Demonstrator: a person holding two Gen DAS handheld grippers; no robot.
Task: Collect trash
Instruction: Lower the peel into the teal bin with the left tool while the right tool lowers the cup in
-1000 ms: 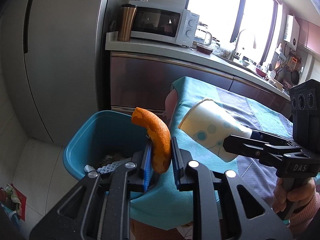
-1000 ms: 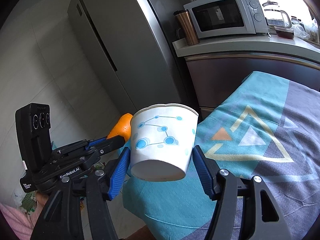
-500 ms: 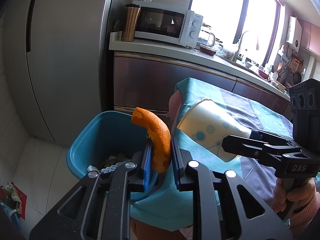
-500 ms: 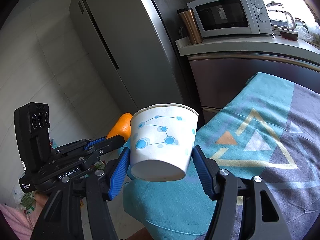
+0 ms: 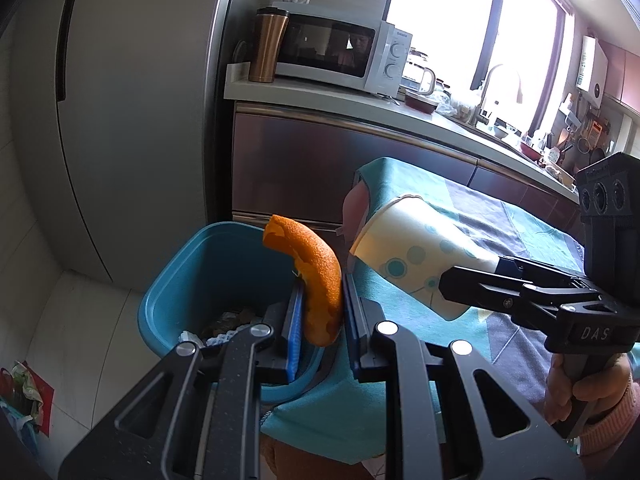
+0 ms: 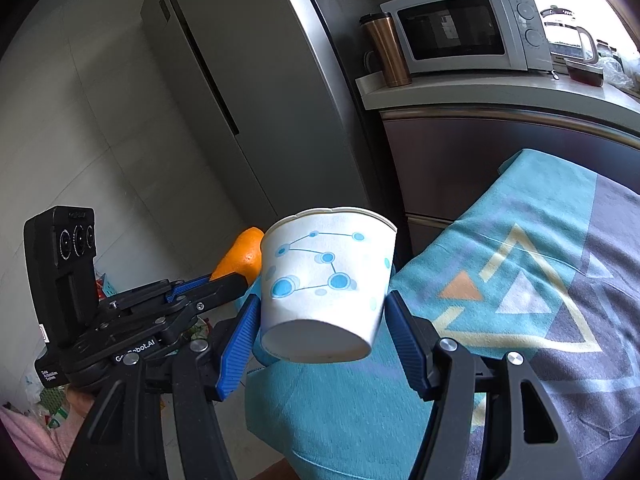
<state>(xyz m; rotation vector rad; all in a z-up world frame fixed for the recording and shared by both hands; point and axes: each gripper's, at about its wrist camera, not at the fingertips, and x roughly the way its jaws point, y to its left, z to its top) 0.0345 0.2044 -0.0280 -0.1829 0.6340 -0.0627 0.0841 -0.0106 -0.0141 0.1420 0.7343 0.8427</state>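
My left gripper (image 5: 320, 300) is shut on a curved piece of orange peel (image 5: 318, 276) and holds it above the near rim of a blue bin (image 5: 200, 276) that has scraps in its bottom. My right gripper (image 6: 320, 312) is shut on a white paper cup with blue dots (image 6: 326, 280), held upright over the table's corner. In the left wrist view the cup (image 5: 416, 256) hangs to the right of the peel, beside the bin. In the right wrist view the peel (image 6: 240, 258) and the left gripper (image 6: 224, 280) show at the left of the cup.
A table with a teal patterned cloth (image 6: 520, 280) lies to the right. Behind the bin stand a steel cabinet (image 5: 340, 168), a grey fridge (image 5: 132, 120) and a counter with a microwave (image 5: 332, 54) and a copper tumbler (image 5: 268, 46). Tiled floor (image 5: 80, 320) lies left of the bin.
Both grippers have drifted slightly back and up with their loads; the bin appears a little lower and further in the left wrist view. Both grips are unchanged.
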